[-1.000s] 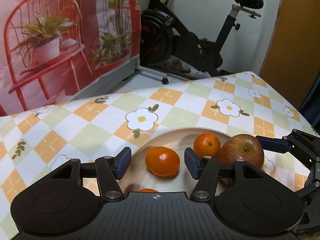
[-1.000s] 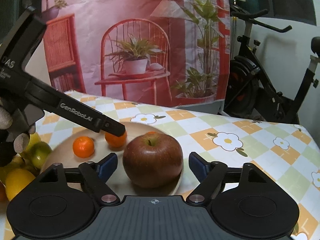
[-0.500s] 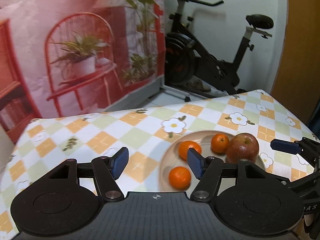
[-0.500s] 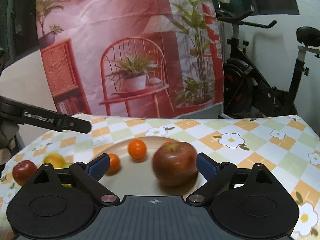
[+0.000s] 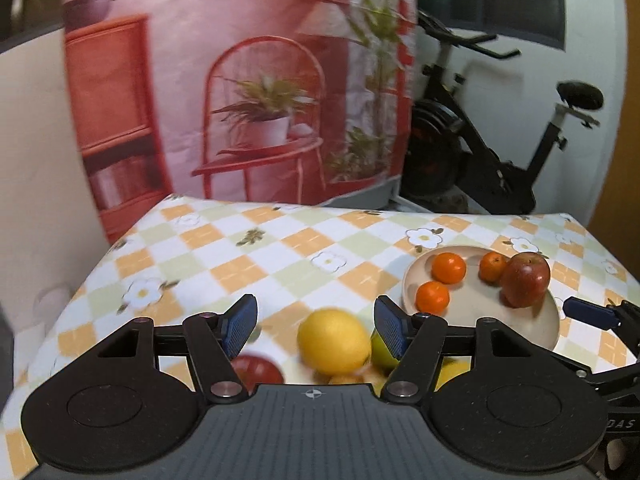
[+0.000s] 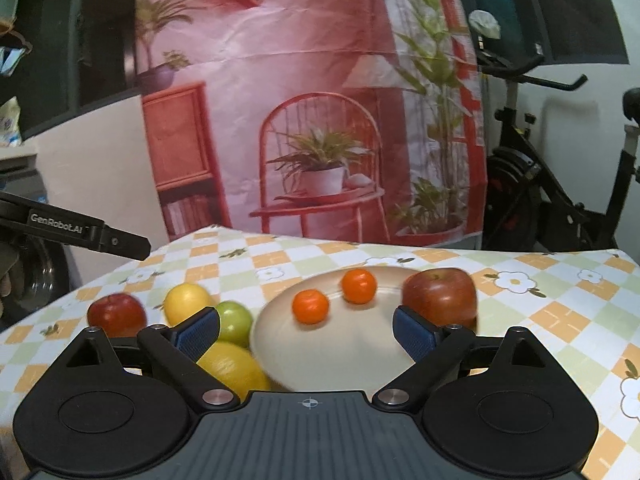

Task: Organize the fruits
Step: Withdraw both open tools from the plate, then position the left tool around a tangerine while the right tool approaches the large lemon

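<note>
While I hold both tools above the flower-checked tablecloth (image 5: 304, 240), my left gripper (image 5: 316, 326) hangs with its jaws parted and nothing pressed between the blue pads (image 5: 239, 326); a yellow lemon (image 5: 334, 341) sits on the cloth below, seen through the gap and slightly blurred. Just beside that lemon I see a green apple (image 5: 380, 350) partly hidden behind the right-hand pad, and a red apple (image 5: 256, 372) peeks out low behind the left finger. Off to the right in my left wrist view lies the beige plate (image 5: 476, 312), carrying three small oranges (image 5: 449, 267) and a big red-brown apple (image 5: 525, 279) near its far rim. My right gripper (image 6: 306, 330) stands wide, its jaws empty, hovering in front of the same plate (image 6: 332, 354); from this side I make out only two of the oranges (image 6: 310, 306), and the big apple (image 6: 440, 296) rests at the plate's right edge, just behind my right pad. To the left of the plate, on the cloth, the loose fruit clusters together: a red apple (image 6: 116, 314) farthest left, a lemon (image 6: 187, 302), a green apple (image 6: 234, 322) touching the plate's edge as far as I can tell, and another lemon (image 6: 234, 368) nearest me, half covered by my left finger. Behind the table hang a printed pink backdrop (image 6: 312, 112) and, to its right, an exercise bike (image 5: 488, 160).
</note>
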Action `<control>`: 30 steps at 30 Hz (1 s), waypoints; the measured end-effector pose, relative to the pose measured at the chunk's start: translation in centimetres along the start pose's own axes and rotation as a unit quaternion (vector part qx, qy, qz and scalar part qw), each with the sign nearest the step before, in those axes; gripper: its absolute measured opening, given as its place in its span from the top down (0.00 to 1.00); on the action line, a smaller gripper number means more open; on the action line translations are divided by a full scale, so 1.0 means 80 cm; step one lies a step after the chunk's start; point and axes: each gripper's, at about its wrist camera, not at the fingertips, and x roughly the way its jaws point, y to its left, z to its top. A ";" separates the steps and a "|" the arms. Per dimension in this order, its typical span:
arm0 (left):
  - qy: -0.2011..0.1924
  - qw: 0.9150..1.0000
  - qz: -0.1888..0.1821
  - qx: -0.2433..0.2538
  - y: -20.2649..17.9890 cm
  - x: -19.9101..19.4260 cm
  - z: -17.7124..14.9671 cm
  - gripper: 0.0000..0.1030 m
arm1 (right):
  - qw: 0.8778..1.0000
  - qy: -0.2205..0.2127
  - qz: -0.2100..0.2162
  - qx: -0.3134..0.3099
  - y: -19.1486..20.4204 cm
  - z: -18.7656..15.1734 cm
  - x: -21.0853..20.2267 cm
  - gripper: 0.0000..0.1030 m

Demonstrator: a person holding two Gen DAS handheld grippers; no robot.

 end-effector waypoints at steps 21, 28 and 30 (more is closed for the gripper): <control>-0.027 0.999 0.042 -0.014 0.020 -0.036 -0.054 0.35 | 0.993 0.038 0.071 -0.080 0.052 -0.016 0.030 0.21; -0.020 0.999 0.034 -0.015 0.018 -0.032 -0.058 0.35 | 0.991 0.051 0.084 -0.095 0.060 -0.015 0.040 0.30; -0.019 0.999 0.034 -0.021 0.020 -0.032 -0.060 0.35 | 0.989 0.058 0.087 -0.102 0.063 -0.016 0.043 0.32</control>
